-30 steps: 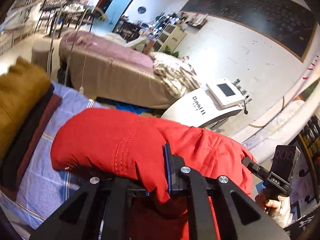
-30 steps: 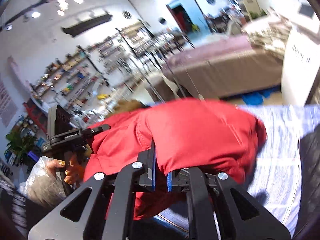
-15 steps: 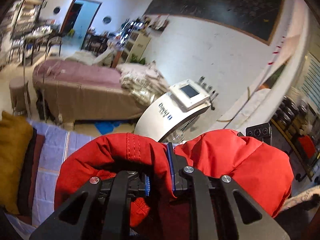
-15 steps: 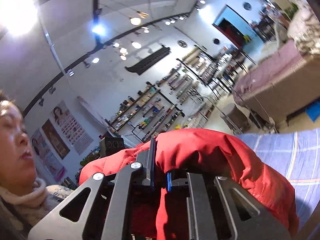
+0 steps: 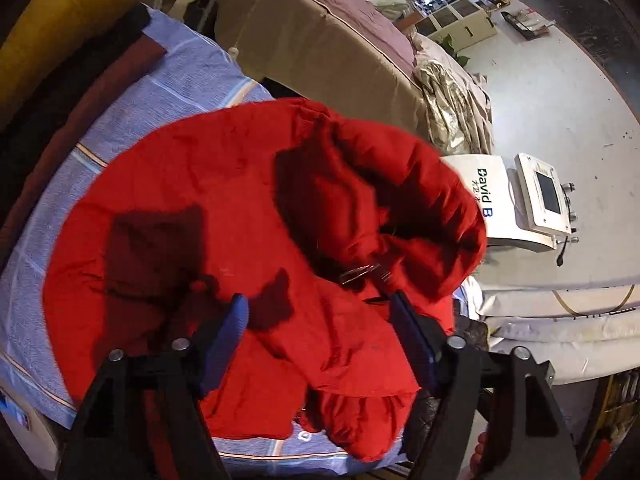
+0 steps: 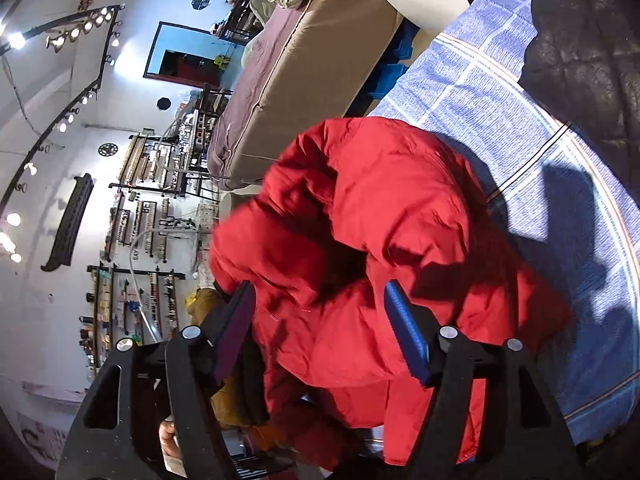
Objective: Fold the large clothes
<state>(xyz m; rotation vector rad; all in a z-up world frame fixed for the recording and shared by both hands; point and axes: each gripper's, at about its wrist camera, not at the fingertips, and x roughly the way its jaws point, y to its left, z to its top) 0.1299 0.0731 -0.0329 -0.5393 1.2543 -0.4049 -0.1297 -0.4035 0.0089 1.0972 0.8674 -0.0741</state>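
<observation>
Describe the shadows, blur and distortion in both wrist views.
Left wrist view: hard dark shadows fall across the red jacket, its right edge smeared by motion; fisheye curves the blue bedsheet. Right wrist view: sharp shadows on the sheet, glaring ceiling lights, jacket's left edge blurred.

Red jacket (image 5: 248, 208) hem behind claws

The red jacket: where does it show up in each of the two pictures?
Left wrist view: red jacket fills the centre, spread on the blue checked sheet.
Right wrist view: red jacket sits centre, bunched.
Shared landmark: the blue checked sheet beneath it.
</observation>
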